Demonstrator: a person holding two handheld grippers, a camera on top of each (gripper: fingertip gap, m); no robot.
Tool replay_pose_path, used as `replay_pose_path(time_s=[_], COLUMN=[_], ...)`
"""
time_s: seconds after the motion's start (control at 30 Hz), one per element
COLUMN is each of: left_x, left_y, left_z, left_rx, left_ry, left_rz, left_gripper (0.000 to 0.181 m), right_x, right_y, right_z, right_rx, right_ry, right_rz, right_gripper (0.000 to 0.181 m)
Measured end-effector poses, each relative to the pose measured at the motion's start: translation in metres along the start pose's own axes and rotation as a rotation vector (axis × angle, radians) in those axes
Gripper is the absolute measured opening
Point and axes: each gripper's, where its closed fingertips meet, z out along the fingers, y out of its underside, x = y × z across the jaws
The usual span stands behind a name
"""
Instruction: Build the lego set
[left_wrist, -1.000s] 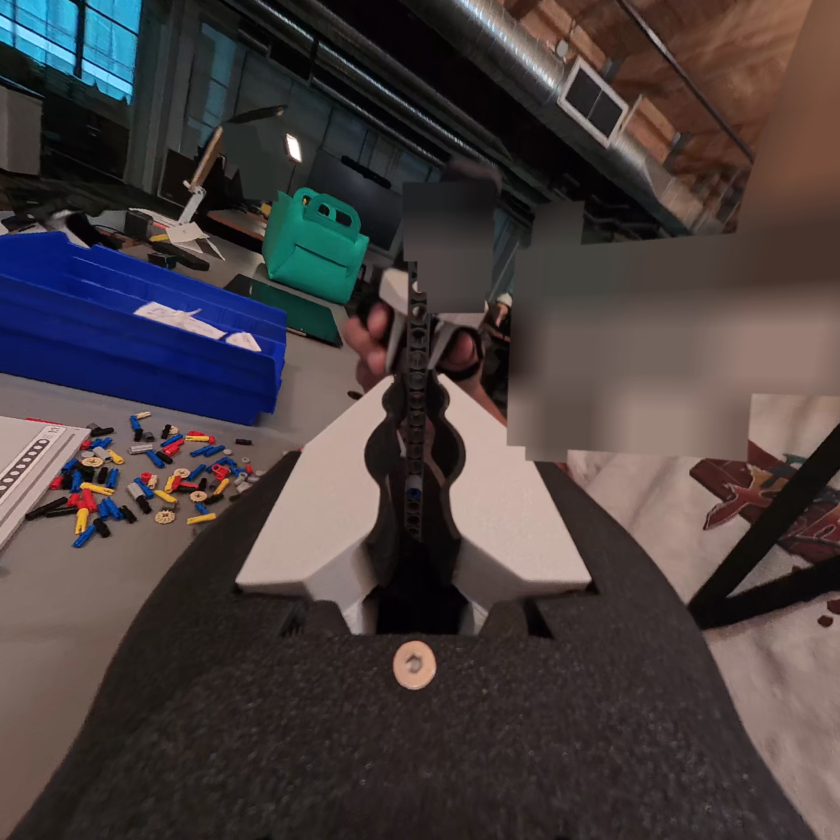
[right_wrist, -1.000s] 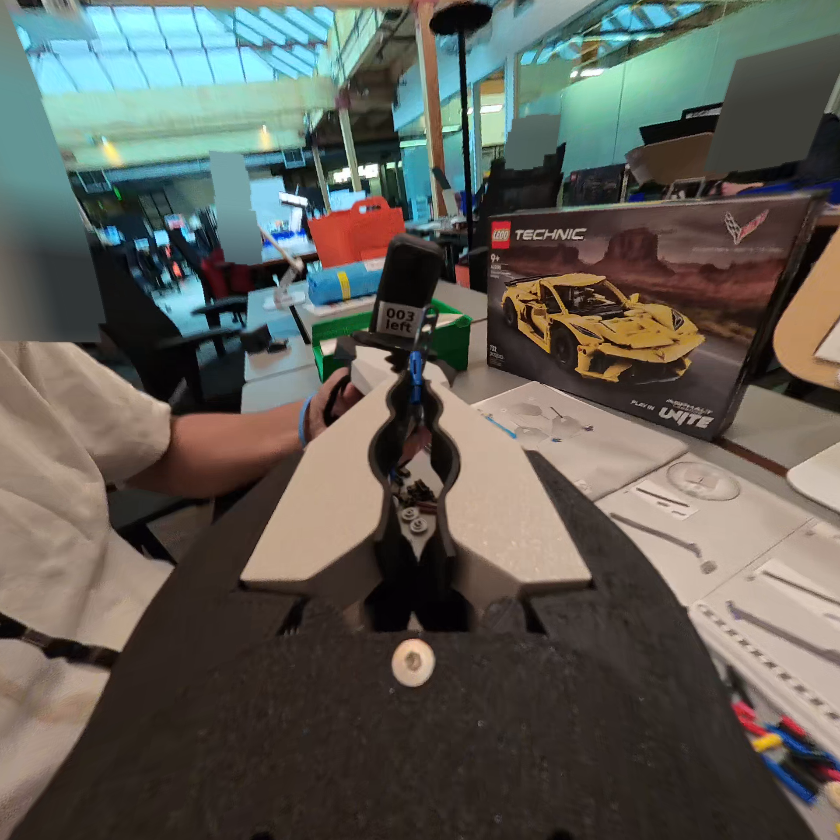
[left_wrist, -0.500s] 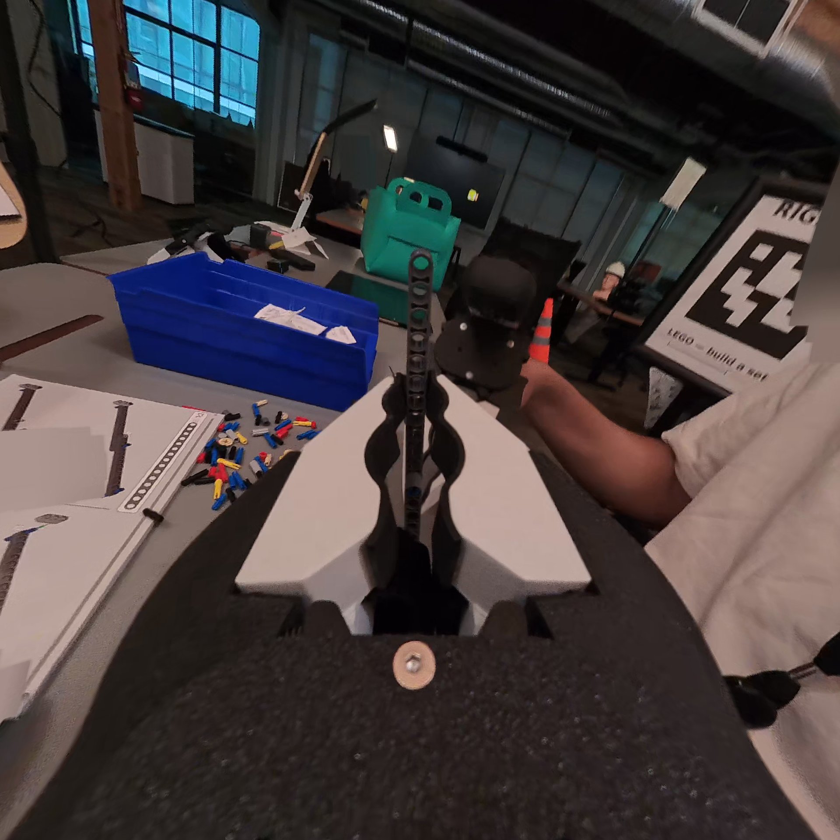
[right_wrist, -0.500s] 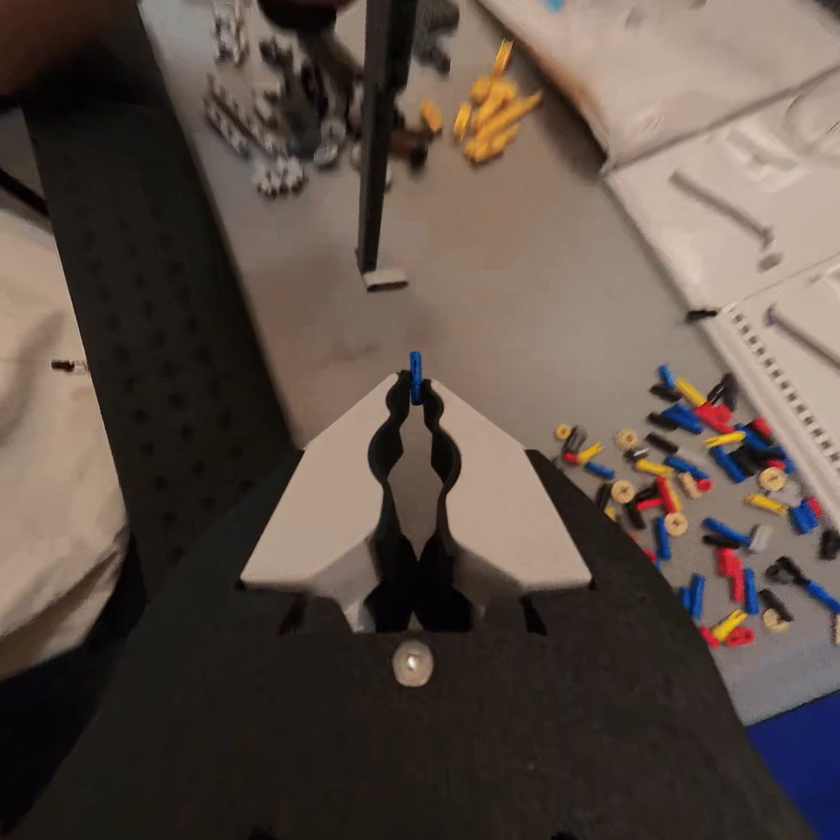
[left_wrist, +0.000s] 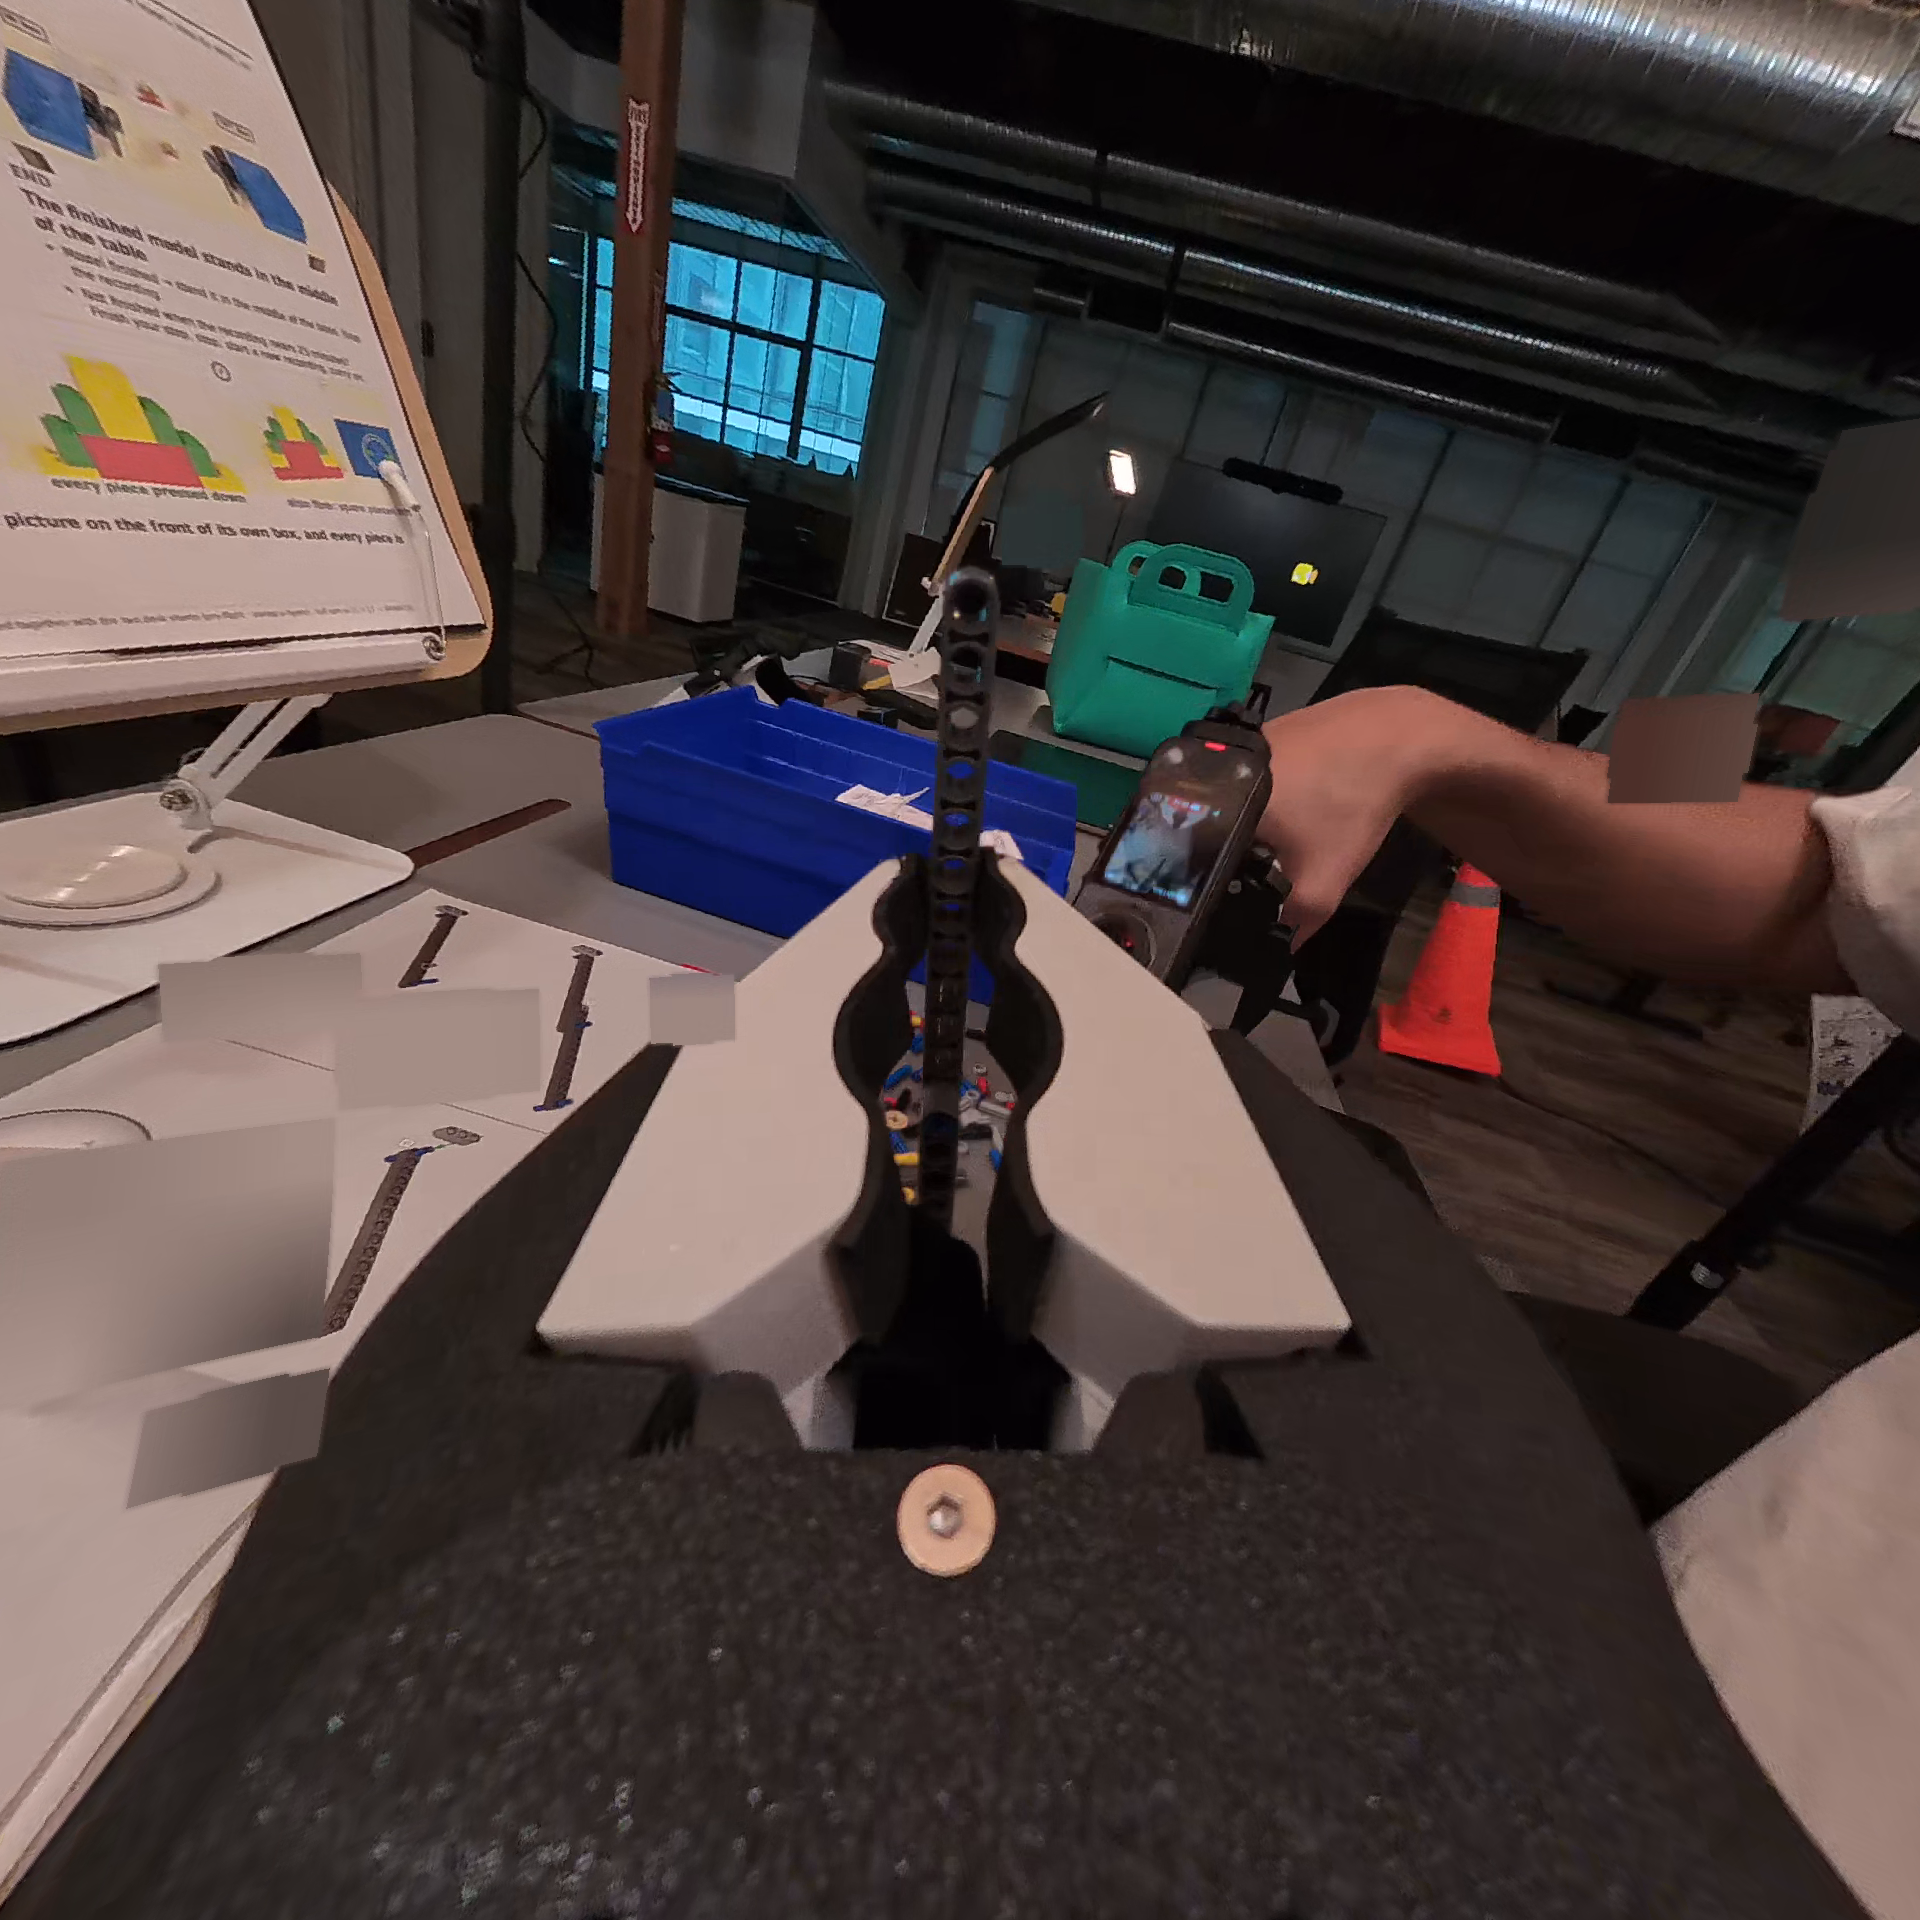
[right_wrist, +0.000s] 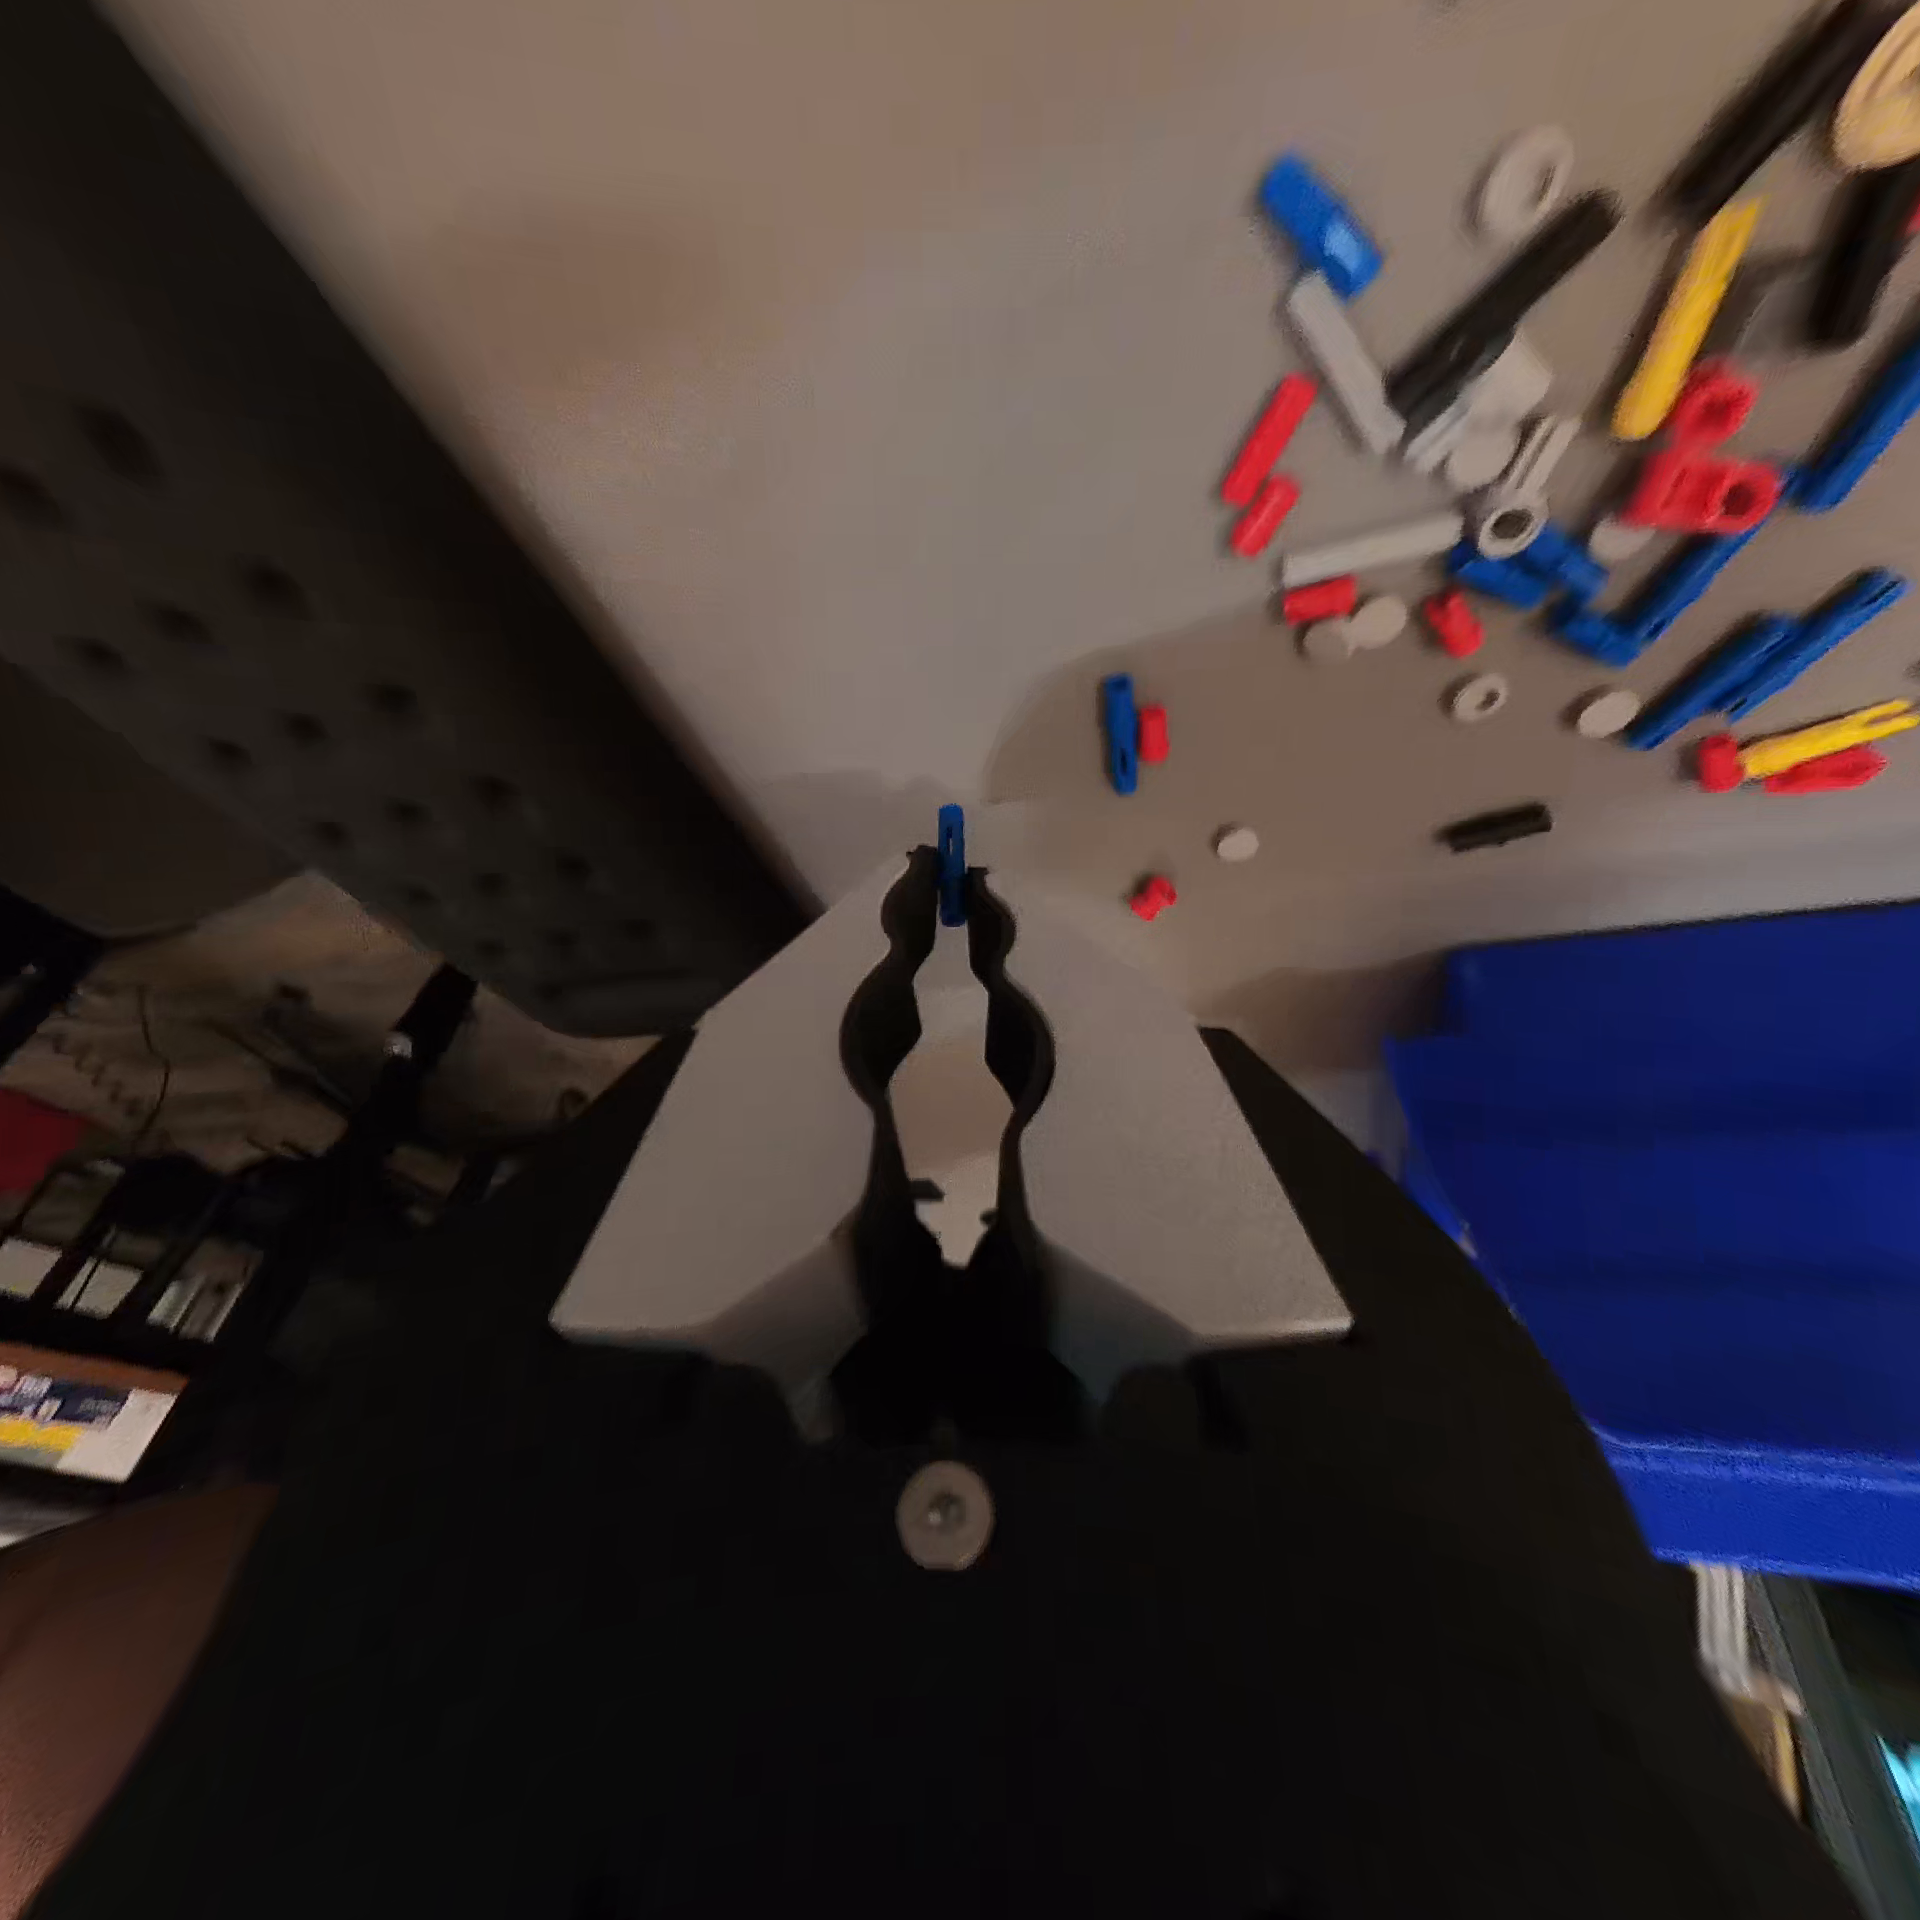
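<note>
left gripper (left_wrist: 951, 894): closed on long black beam (left_wrist: 958, 790), clamped edge-on; beam stands upright past the tips, blue pins showing in some of its holes.
right gripper (right_wrist: 948, 878): closed on small blue pin (right_wrist: 950, 860), pinched at the very tips, half sticking out.
right gripper seen from left view: its camera body (left_wrist: 1174, 842) hangs over the bench near the blue bin (left_wrist: 769, 790), person's hand (left_wrist: 1340, 790) on the handle.
change, right: a second ago it faced the left gripper with pin near the beam; now it points down at the bench, just beside the loose parts pile (right_wrist: 1558, 468). View is blurred, so it is moving fast.
change, left: a second ago beam pointed toward the other gripper, room ceiling behind; now it is swung round toward the bin and instruction sheets (left_wrist: 436, 1091).
meaning: pin and beam are apart, pin not yet inserted. Looks like a reset or regrip, not progress; cannot tell if the pin is being dropped or swapped.
parts location: pile on bench near the bin's corner; red, blue, yellow, grey bits.
risk: shallow pin grip, could slip or twist.
next: bring pin back square to a free beam hole.
</note>
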Motion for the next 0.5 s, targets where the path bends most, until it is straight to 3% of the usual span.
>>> replay_pose_path(time_s=[0.17,0.5], left_x=[-0.003,-0.004], left_y=[-0.002,-0.003], left_z=[-0.003,-0.005], left_rx=[0.005,0.016], left_ry=[-0.004,0.014], left_rz=[-0.003,-0.049], left_gripper=[0.006,0.006], right_x=[0.008,0.010], right_y=[0.015,0.015], right_z=[0.005,0.015], right_rx=[-0.133,-0.179], right_ry=[0.077,0.095], right_rz=[0.018,0.010], right_gripper=[0.005,0.005])
